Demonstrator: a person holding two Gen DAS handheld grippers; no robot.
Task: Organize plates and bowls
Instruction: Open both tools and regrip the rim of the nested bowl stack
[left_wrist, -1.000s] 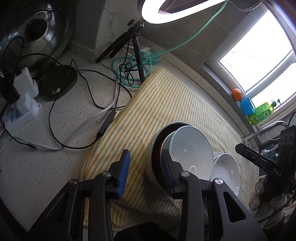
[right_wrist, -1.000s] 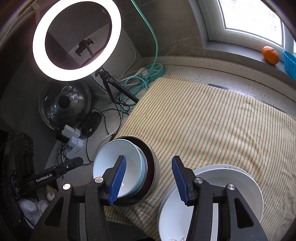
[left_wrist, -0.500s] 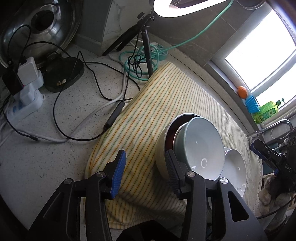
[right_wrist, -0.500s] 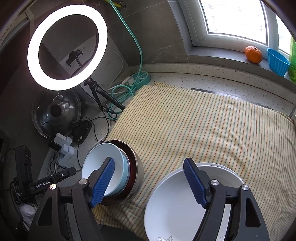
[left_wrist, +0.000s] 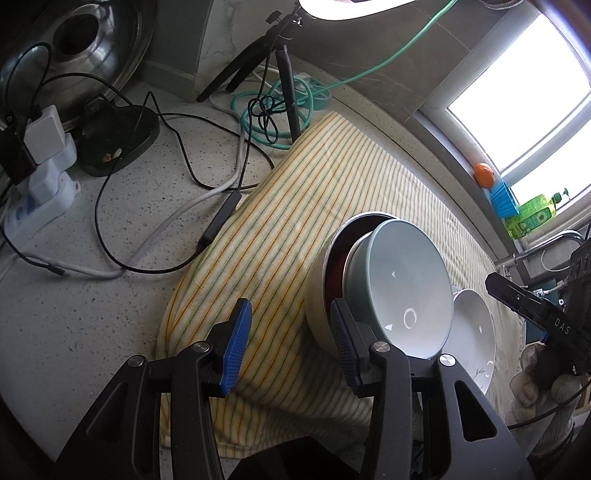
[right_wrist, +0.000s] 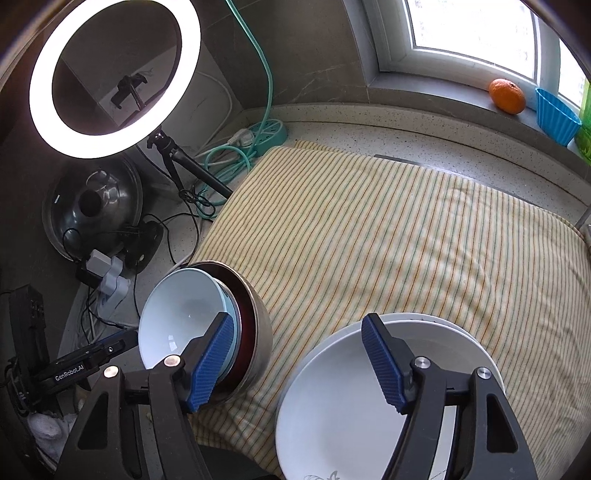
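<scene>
Tongs (right_wrist: 295, 363) closing emptily between nested bowls (right_wrist: 207, 325) and plates (right_wrist: 369, 406).

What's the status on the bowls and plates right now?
Left gripper open, empty. Right gripper closing, nothing between its pads. Pale blue bowl nested in metal bowl on striped cloth; white plates beside. Nothing in the way.

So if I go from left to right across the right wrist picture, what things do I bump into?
Steel lid → ring light → pale blue bowl nested in the steel bowl → white plates → orange → blue cup.
</scene>
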